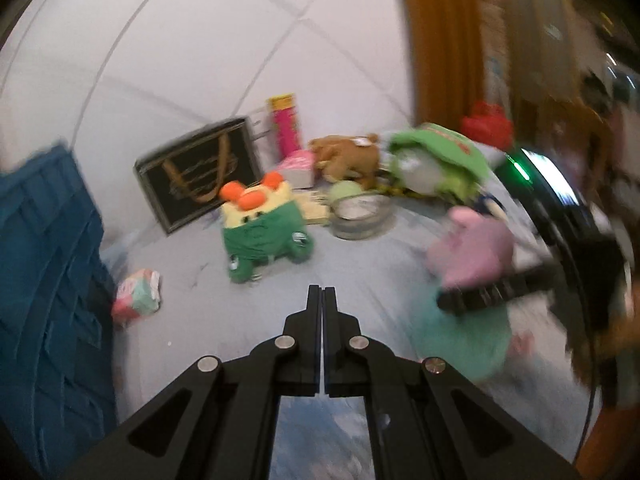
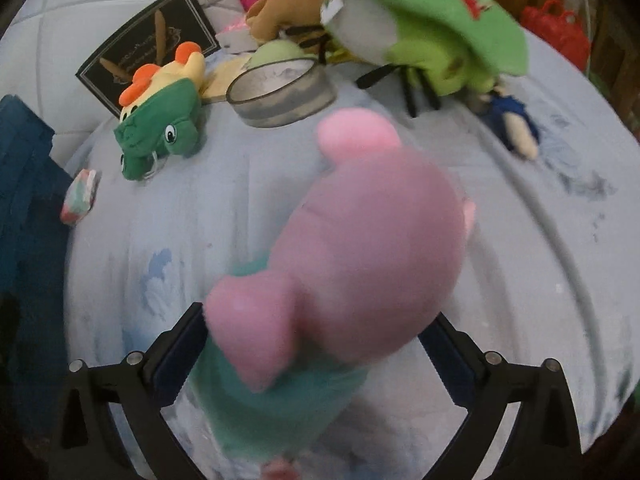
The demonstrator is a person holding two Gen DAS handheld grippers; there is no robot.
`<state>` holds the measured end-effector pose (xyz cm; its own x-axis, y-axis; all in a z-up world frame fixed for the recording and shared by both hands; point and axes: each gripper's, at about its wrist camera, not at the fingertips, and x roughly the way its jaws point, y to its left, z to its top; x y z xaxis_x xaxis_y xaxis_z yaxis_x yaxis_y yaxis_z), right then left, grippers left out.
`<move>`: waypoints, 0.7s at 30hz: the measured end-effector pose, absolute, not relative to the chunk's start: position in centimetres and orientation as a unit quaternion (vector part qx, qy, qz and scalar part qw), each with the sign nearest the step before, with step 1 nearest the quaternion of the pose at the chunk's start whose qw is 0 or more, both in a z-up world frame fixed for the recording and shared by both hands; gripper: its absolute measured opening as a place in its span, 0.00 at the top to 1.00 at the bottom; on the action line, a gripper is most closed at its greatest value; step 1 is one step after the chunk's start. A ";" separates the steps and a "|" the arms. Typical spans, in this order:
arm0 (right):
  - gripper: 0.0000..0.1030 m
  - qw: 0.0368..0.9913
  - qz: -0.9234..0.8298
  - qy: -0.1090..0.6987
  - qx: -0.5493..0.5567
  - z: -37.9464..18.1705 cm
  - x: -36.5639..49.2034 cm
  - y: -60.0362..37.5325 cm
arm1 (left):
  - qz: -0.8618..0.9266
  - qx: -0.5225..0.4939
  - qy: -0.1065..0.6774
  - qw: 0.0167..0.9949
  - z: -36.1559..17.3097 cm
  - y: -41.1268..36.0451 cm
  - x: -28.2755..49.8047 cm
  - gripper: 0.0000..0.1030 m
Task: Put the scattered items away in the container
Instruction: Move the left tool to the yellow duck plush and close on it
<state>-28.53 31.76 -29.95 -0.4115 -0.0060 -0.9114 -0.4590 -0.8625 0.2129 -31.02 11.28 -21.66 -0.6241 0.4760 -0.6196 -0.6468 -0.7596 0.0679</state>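
Note:
My right gripper (image 2: pixel 316 328) is shut on a pink plush toy (image 2: pixel 360 248) in a teal dress, held above the light blue sheet (image 2: pixel 520 240); its fingers (image 2: pixel 188 336) press the toy's sides. In the left wrist view the same toy (image 1: pixel 472 252) hangs at the right in the right gripper (image 1: pixel 480 296). My left gripper (image 1: pixel 322 292) is shut with nothing in it, low over the sheet. A dark blue crate (image 1: pixel 48 280) stands at the left edge, also seen in the right wrist view (image 2: pixel 24 200). A green and yellow plush (image 1: pixel 260 228) lies ahead.
At the back lie a brown plush (image 1: pixel 352 156), a plush with a green hat (image 1: pixel 436 160), a clear round tub (image 1: pixel 360 212), a black framed box (image 1: pixel 196 176) and a pink tube (image 1: pixel 285 126). A small pink-green packet (image 1: pixel 138 292) lies by the crate. A small blue toy (image 2: pixel 512 124) is at the right.

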 end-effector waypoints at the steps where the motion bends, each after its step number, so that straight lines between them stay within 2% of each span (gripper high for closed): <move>1: 0.05 0.138 0.815 0.213 -0.520 -29.8 -28.8 31.5 | 0.891 -0.305 0.136 0.308 -21.6 11.5 -32.3 1.00; 6: 0.33 0.122 0.849 0.129 -0.498 -27.1 -28.9 30.8 | 0.892 -0.334 0.129 0.275 -22.5 15.3 -39.7 1.00; 10: 0.36 0.101 0.862 0.086 -0.490 -25.6 -29.2 31.2 | 0.894 -0.344 0.136 0.255 -23.5 19.0 -46.0 1.00; 13: 0.30 0.082 0.863 0.063 -0.494 -25.7 -30.0 31.5 | 0.889 -0.358 0.162 0.234 -24.8 21.8 -50.8 1.00; 15: 0.15 0.060 0.863 0.064 -0.498 -26.2 -30.5 32.0 | 0.875 -0.385 0.170 0.240 -26.1 23.3 -53.9 1.00; 19: 0.08 0.035 0.862 0.070 -0.501 -26.6 -31.3 32.7 | 0.860 -0.418 0.150 0.251 -27.1 24.8 -57.3 1.00; 20: 0.06 0.030 0.859 0.067 -0.507 -26.8 -31.5 32.7 | 0.851 -0.436 0.145 0.254 -27.6 25.3 -58.2 0.93; 21: 0.04 0.025 0.857 0.064 -0.511 -26.9 -31.7 32.7 | 0.842 -0.453 0.141 0.258 -28.1 25.8 -59.1 0.81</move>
<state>-31.74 32.72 -26.94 -0.4761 -0.0226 -0.8791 -0.1084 -0.9905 0.0842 -59.06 25.84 -28.14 -0.4564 0.3064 -0.8354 -0.5611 -0.8277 0.0030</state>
